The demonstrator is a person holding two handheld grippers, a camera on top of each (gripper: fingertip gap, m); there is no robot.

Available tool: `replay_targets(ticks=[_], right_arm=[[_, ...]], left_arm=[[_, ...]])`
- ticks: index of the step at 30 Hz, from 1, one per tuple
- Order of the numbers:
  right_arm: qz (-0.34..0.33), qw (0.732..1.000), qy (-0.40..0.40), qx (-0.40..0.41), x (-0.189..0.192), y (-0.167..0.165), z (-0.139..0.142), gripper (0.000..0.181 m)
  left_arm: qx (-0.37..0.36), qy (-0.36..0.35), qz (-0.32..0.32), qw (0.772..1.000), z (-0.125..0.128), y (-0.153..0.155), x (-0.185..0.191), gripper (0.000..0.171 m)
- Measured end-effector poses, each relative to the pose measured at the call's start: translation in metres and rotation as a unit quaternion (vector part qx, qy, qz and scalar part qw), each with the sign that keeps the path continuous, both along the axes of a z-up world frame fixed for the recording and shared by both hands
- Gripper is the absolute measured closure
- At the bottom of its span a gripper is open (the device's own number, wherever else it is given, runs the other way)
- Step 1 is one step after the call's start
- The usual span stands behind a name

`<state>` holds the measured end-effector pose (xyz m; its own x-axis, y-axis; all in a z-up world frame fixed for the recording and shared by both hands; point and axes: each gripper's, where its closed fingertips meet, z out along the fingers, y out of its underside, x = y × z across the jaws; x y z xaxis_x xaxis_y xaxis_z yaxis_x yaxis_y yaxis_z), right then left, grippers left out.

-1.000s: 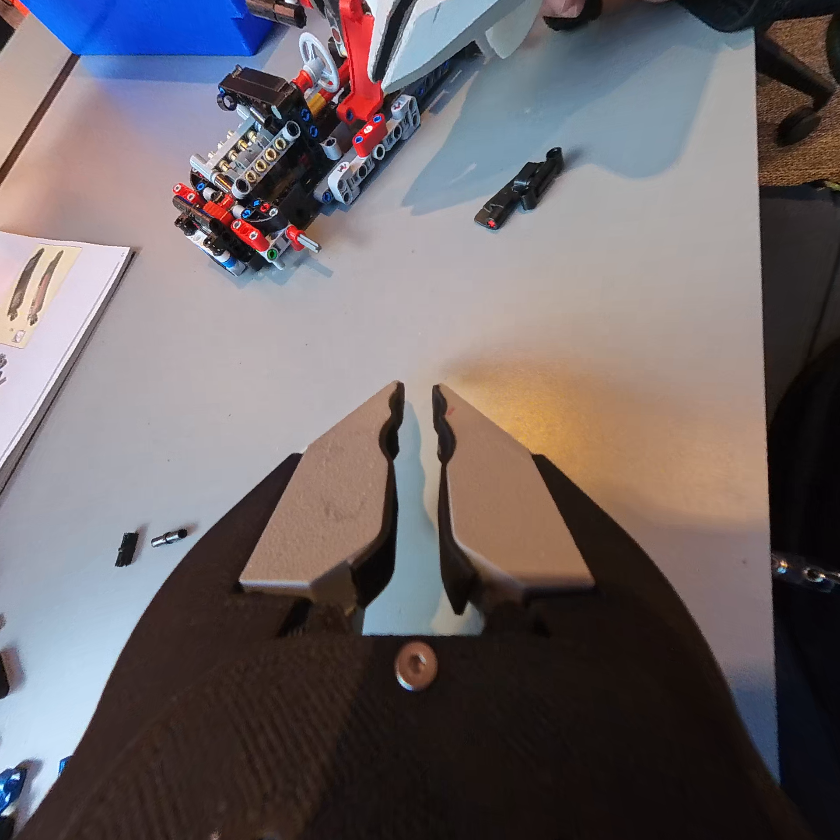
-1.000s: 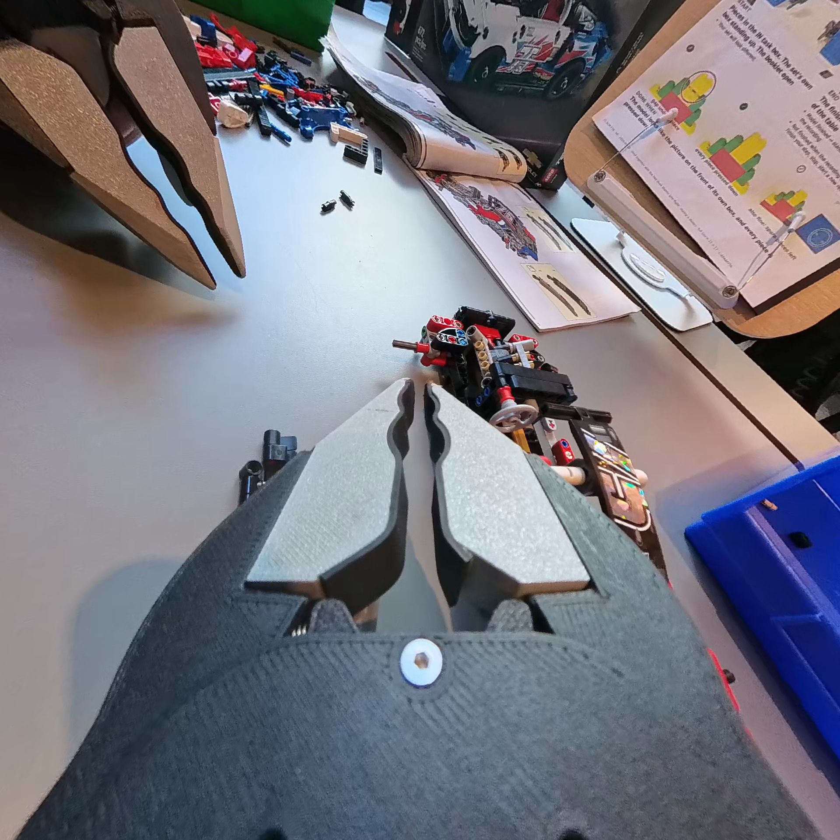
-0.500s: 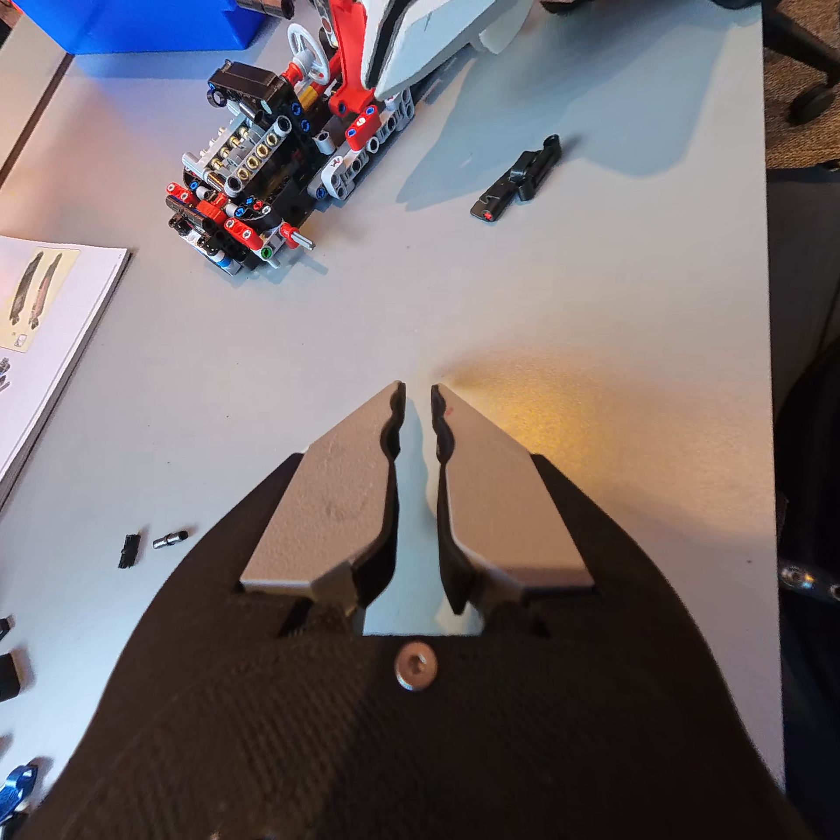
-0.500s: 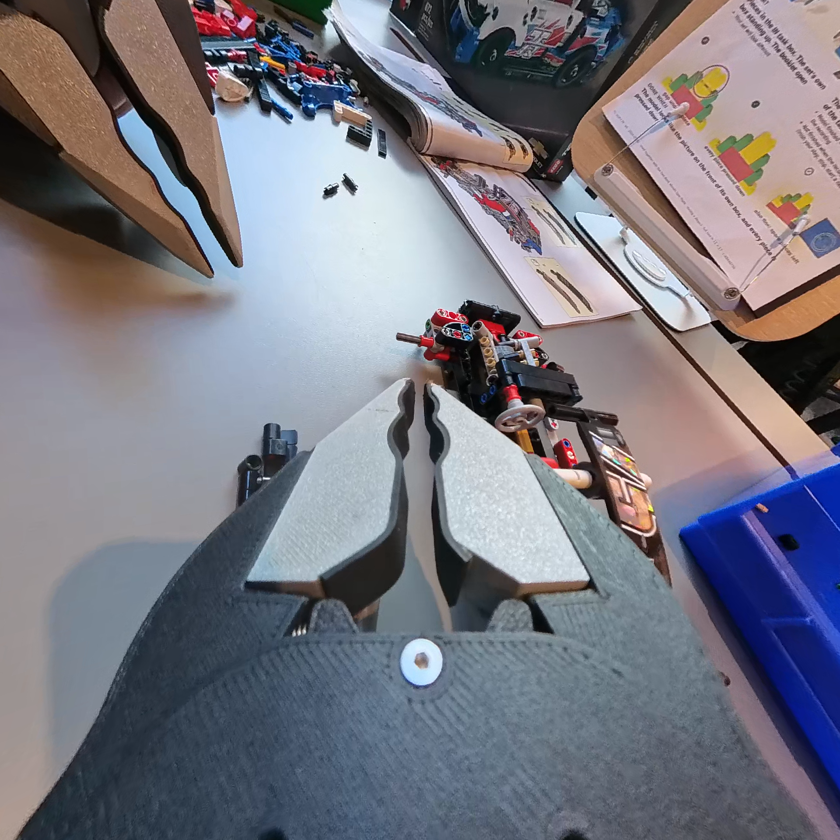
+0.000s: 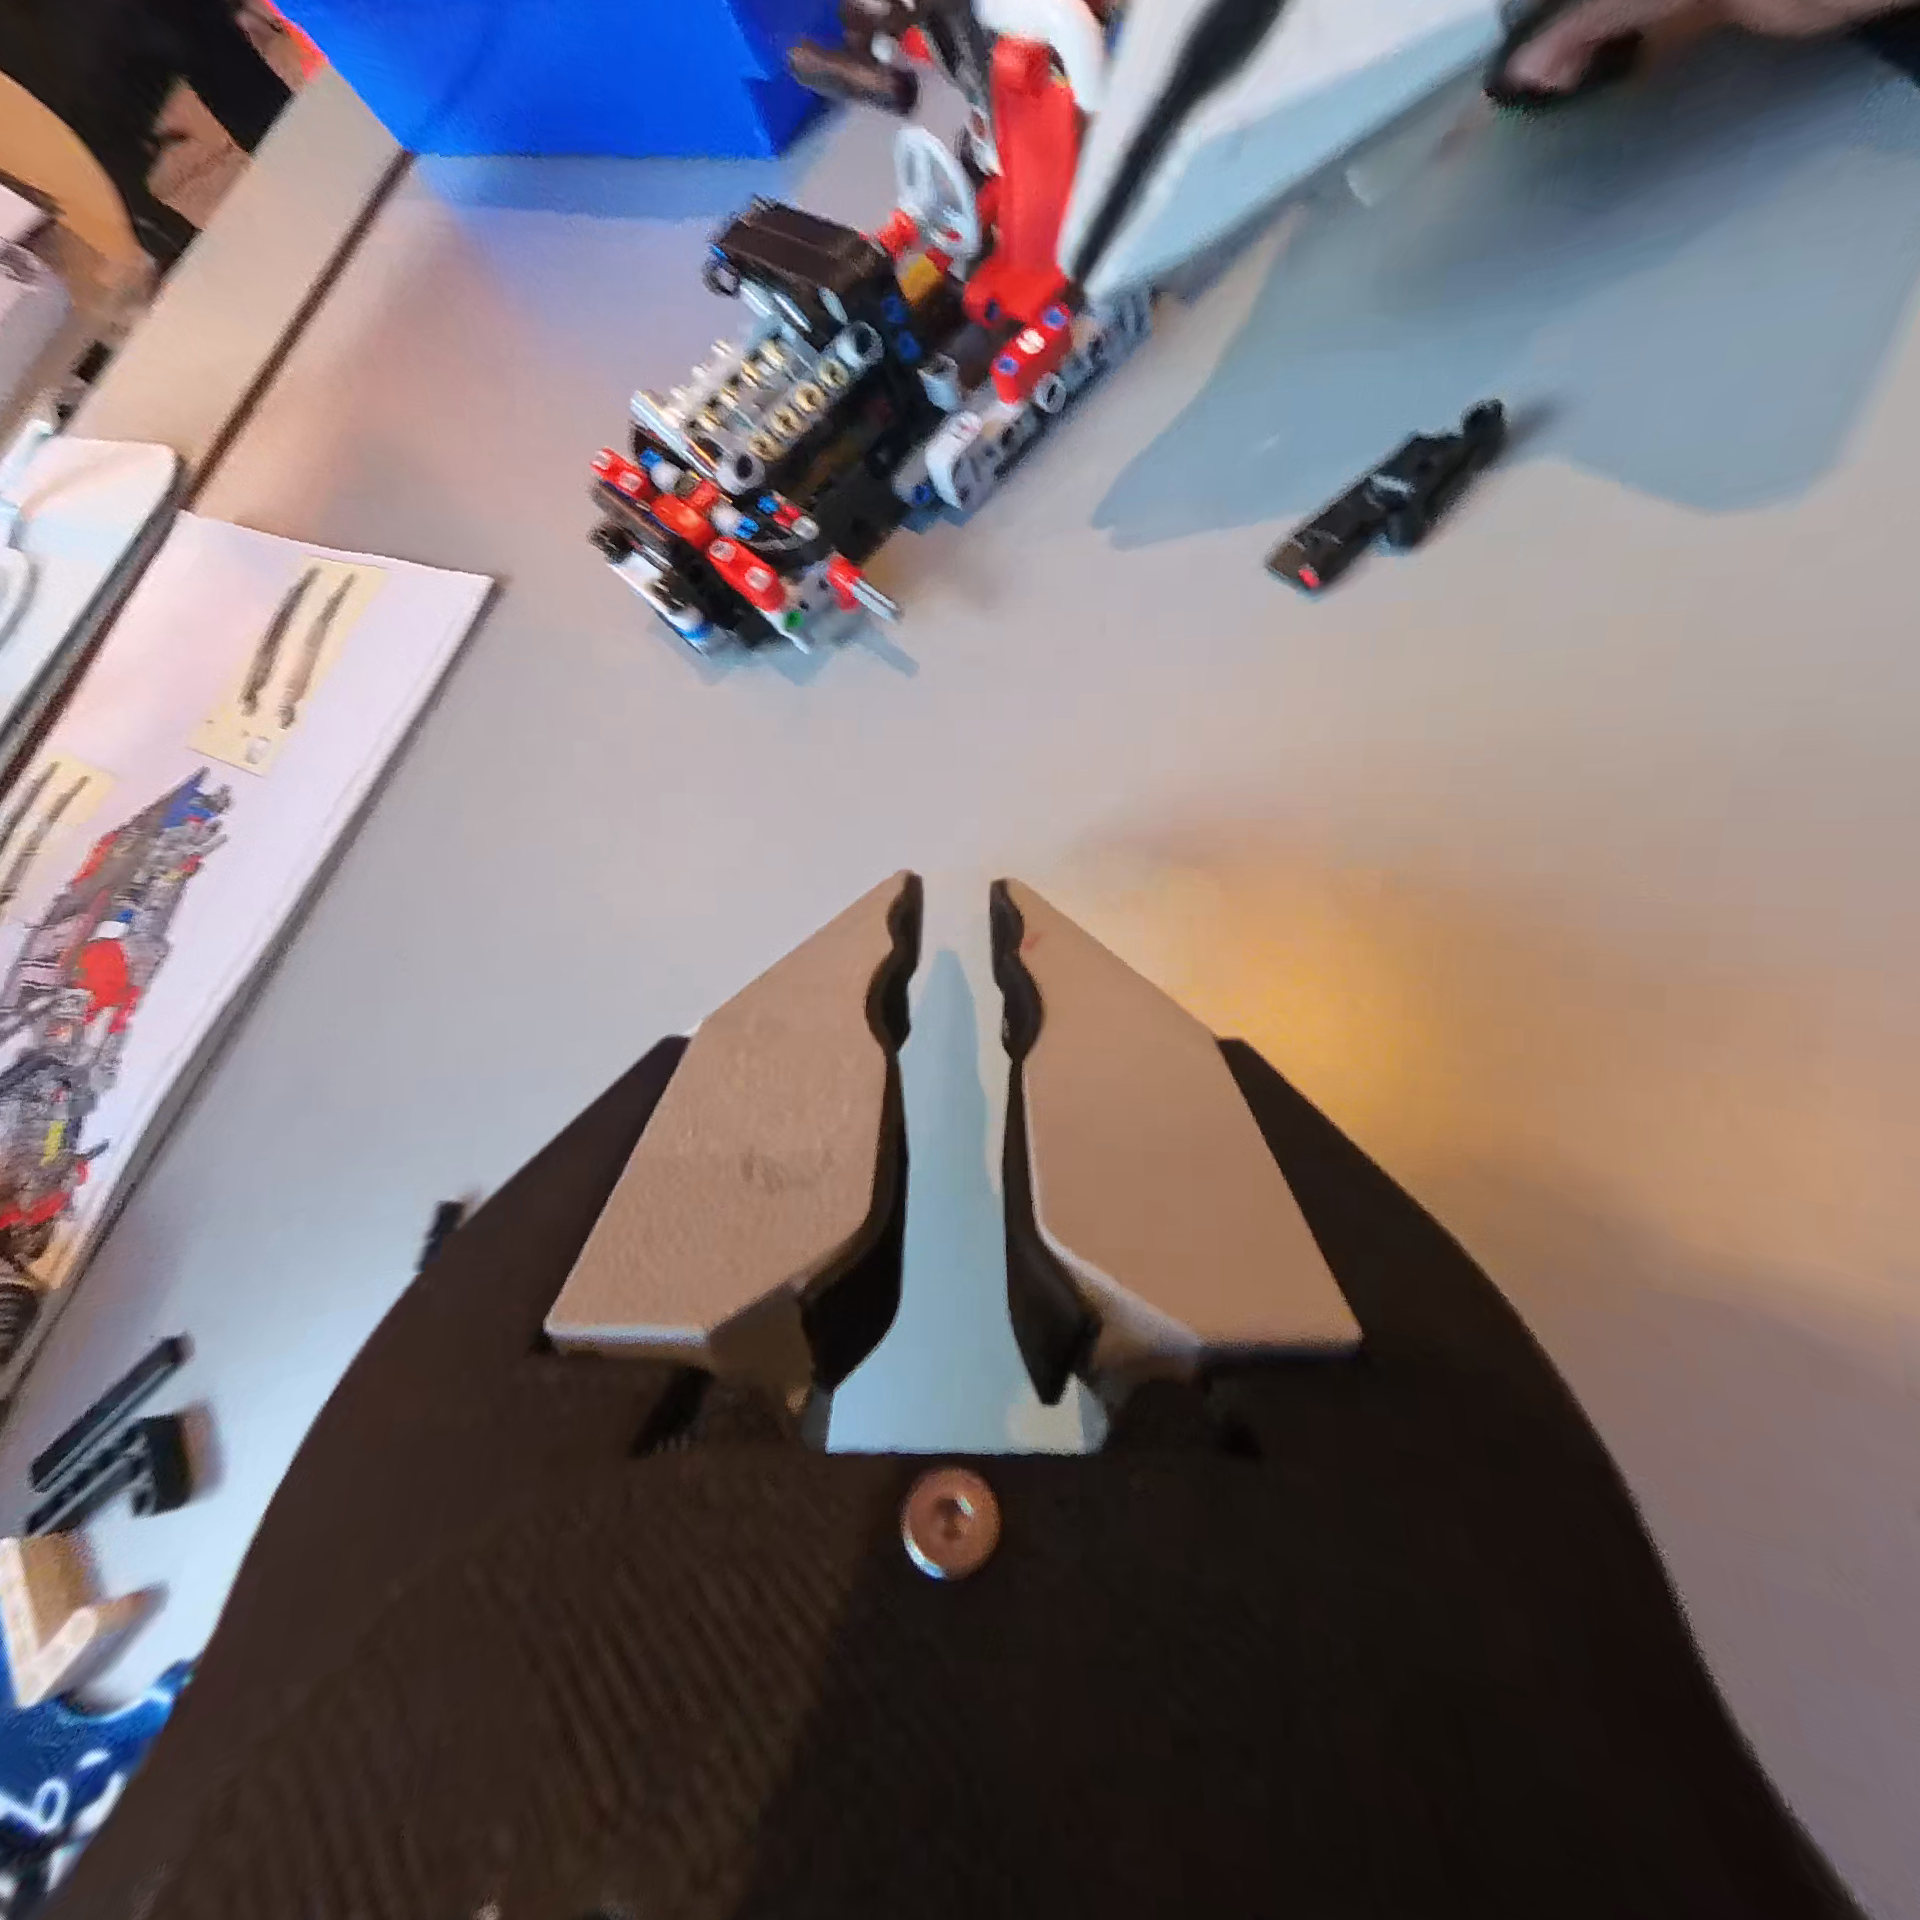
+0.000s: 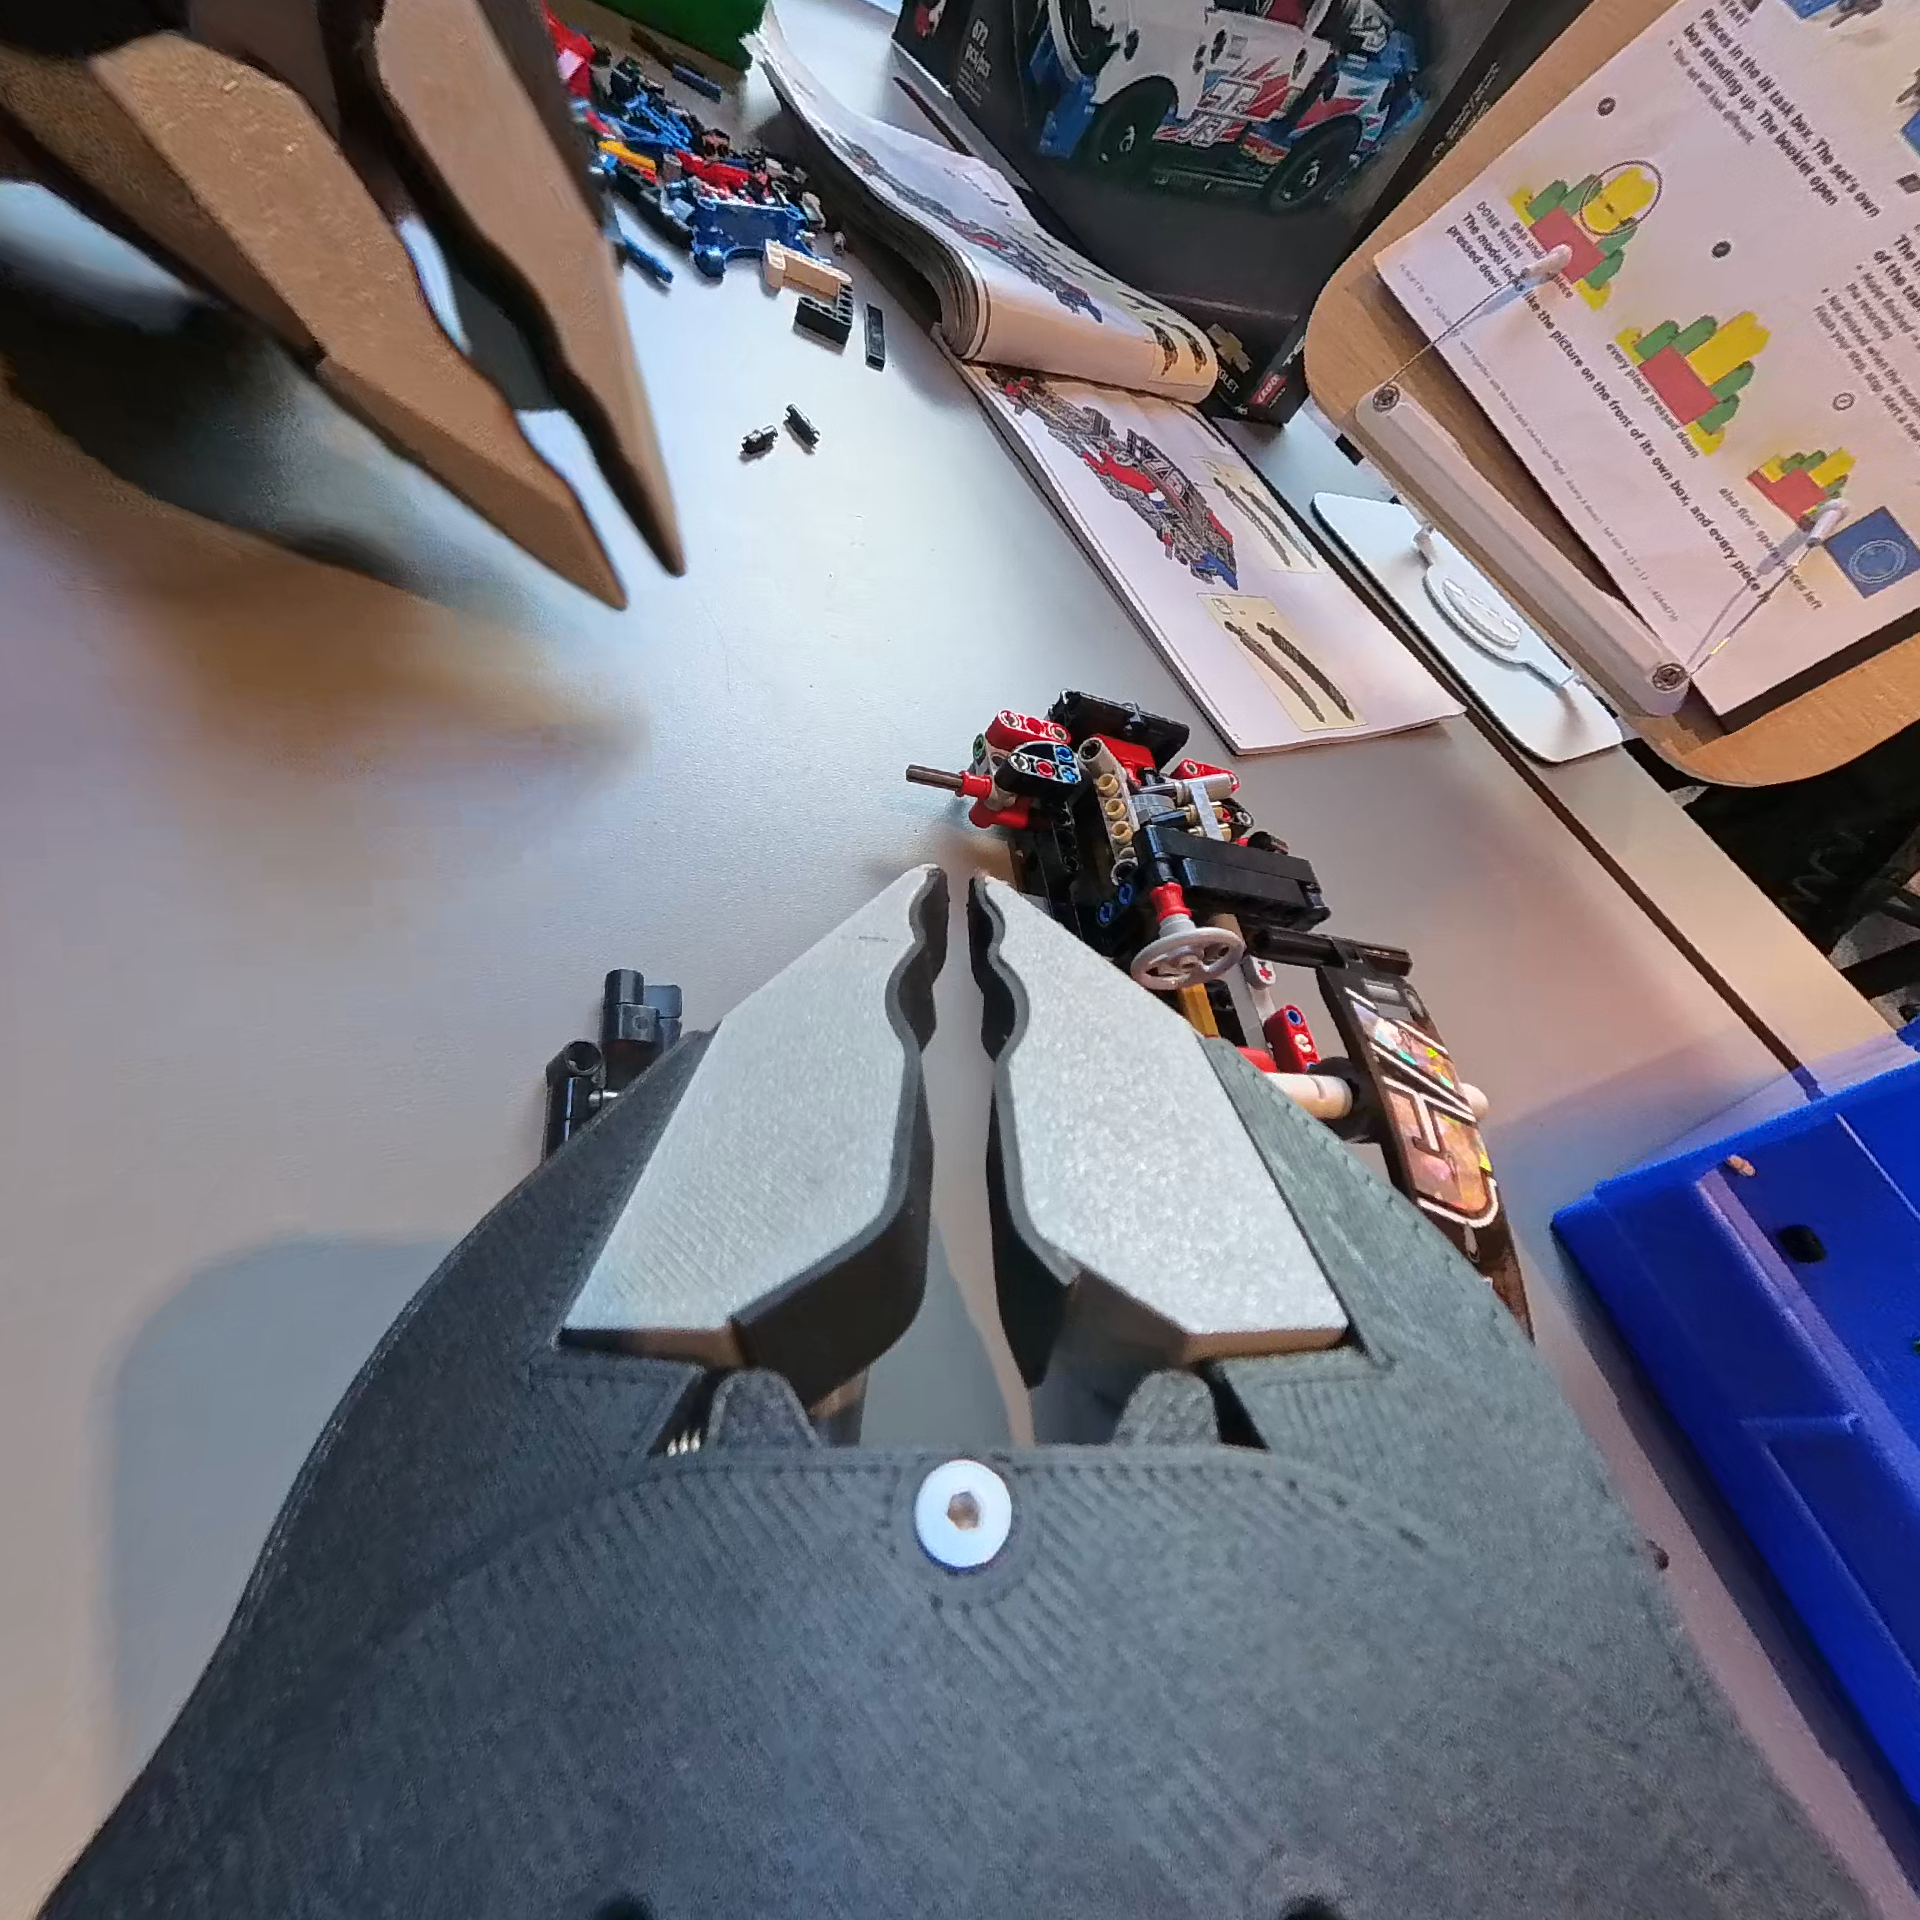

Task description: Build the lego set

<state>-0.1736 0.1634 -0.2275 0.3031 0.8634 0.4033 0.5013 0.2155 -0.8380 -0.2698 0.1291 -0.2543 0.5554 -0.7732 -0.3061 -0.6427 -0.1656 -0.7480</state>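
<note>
The partly built lego car [image 5: 831, 447], black with red and grey parts, lies on the grey table [image 5: 1351, 779]; it also shows in the right wrist view [image 6: 1143, 894]. A loose black lego piece [image 5: 1387, 509] lies to its right, and in the right wrist view [image 6: 623, 1029] it lies just left of my right gripper. My left gripper [image 5: 951, 894] is shut and empty above bare table, short of the car. My right gripper [image 6: 958, 883] is shut and empty, its tips beside the car's near side. The left gripper's fingers [image 6: 499, 343] hang at the upper left.
An open instruction booklet [image 5: 239, 831] [image 6: 1195, 520] lies left of the car. A blue bin [image 5: 582, 73] [image 6: 1787, 1299] stands behind it. Several loose pieces [image 6: 717, 197], the set's box [image 6: 1143, 125] and a clipboard with a sheet [image 6: 1662, 312] sit at the far side. Small black parts [image 5: 114, 1444] lie near my left gripper. Left tips to right tips: about 11 cm. From the right gripper's tips to the loose black lego piece [image 5: 1387, 509] is close to 7 cm. Seen from the right wrist view [image 6: 601, 1069] as well.
The left wrist view has swung left and is blurred; the car and black piece now sit farther right in it, with more booklet showing. Both grippers stay shut.
</note>
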Motion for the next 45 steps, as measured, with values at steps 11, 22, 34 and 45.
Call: replay_targets(ticks=[11,22,34,45], right_arm=[[0.007,1.000,-0.011,0.010,-0.002,-0.004,-0.002,0.180],[0.071,0.988,0.023,-0.136,0.006,-0.029,-0.001,0.144],[0.091,0.989,-0.066,-0.101,-0.009,-0.041,-0.019,0.141],[0.081,0.995,0.032,-0.056,-0.025,-0.028,0.005,0.156]], left_arm=[[0.001,-0.102,0.051,0.993,0.042,0.066,0.007,0.106],[0.014,-0.159,-0.006,0.987,0.036,0.046,0.035,0.114],[-0.003,-0.199,-0.029,0.980,0.044,0.041,0.036,0.110],[-0.022,-0.184,-0.039,0.982,0.035,0.041,0.041,0.118]])
